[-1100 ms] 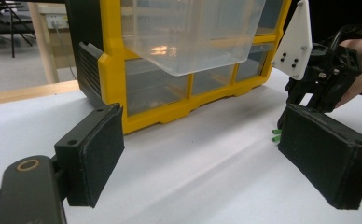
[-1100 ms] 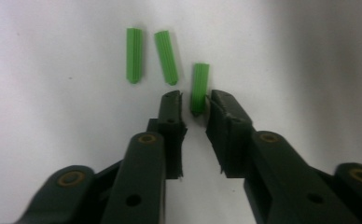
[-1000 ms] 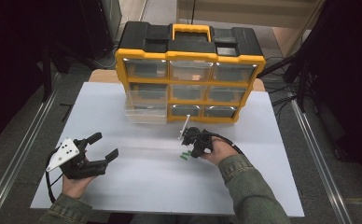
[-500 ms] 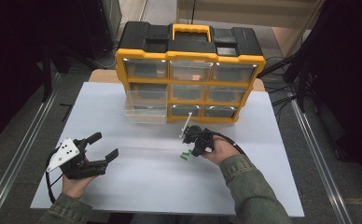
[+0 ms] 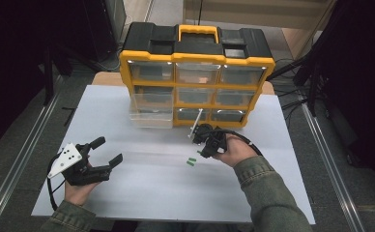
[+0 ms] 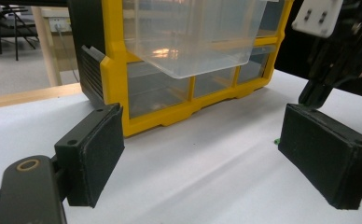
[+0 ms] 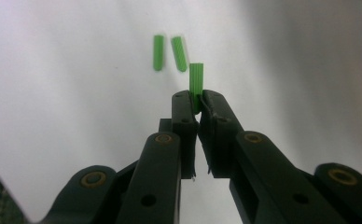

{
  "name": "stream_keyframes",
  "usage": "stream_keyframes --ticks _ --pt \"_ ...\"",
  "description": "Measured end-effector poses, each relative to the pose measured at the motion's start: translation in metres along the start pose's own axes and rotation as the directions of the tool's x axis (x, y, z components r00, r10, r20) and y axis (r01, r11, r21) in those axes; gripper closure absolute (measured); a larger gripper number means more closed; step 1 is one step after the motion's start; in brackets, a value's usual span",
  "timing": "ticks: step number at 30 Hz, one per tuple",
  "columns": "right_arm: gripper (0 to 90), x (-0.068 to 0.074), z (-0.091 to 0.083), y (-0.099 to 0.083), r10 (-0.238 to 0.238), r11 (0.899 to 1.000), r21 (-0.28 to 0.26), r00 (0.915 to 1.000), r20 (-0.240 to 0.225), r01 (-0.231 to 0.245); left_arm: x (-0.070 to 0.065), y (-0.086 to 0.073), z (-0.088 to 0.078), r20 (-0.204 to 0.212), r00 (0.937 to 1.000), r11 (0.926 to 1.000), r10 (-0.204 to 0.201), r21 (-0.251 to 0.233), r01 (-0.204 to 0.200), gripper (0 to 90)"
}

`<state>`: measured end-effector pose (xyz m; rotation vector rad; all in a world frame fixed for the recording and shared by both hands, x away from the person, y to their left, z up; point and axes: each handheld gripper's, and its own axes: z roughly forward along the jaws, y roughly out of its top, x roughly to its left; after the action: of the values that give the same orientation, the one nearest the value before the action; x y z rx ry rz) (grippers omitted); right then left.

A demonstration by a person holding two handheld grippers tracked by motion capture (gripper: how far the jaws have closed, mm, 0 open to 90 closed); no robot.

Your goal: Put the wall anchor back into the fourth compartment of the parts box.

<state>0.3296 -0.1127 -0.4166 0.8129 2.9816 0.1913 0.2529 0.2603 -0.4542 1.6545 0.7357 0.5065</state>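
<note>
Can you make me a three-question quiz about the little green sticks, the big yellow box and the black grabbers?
1. Where does the clear plastic drawer stick out of the yellow and black drawer cabinet?
A. left column
B. right column
C. top lid

2. How many small green plastic pegs lie on the white table?
A. none
B. two
C. five

3. What is the right gripper doing?
A. standing wide open
B. pinching a green ribbed plastic peg
C. gripping a drawer handle

Answers:
1 A, the high view shows it pulled out at the left.
2 B, two lie beyond the jaws.
3 B, the jaws clamp its lower end.
</note>
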Motion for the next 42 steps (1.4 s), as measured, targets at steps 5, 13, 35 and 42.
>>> stream_keyframes --ticks 5,13,35,42 --pt "85.0 0.0 -0.03 0.003 -0.015 1.0 -0.023 0.9999 0.002 0.015 0.0 0.0 0.0 0.0 1.0 1.0 -0.002 0.0 0.002 13.5" --pt "85.0 0.003 -0.075 0.015 -0.044 0.999 -0.029 0.9979 0.046 0.046 0.0 0.0 0.0 0.0 1.0 1.0 0.001 0.002 -0.001 13.5" --pt "84.9 0.02 -0.128 0.12 -0.166 0.984 0.082 0.9817 0.094 0.158 0.003 -0.001 -0.002 0.005 1.0 1.0 -0.005 0.005 0.005 13.5" --pt "85.0 0.021 -0.132 0.13 -0.188 0.977 0.113 0.9795 0.073 0.179 0.004 -0.001 -0.001 0.002 1.0 1.0 -0.005 -0.001 0.005 13.5"
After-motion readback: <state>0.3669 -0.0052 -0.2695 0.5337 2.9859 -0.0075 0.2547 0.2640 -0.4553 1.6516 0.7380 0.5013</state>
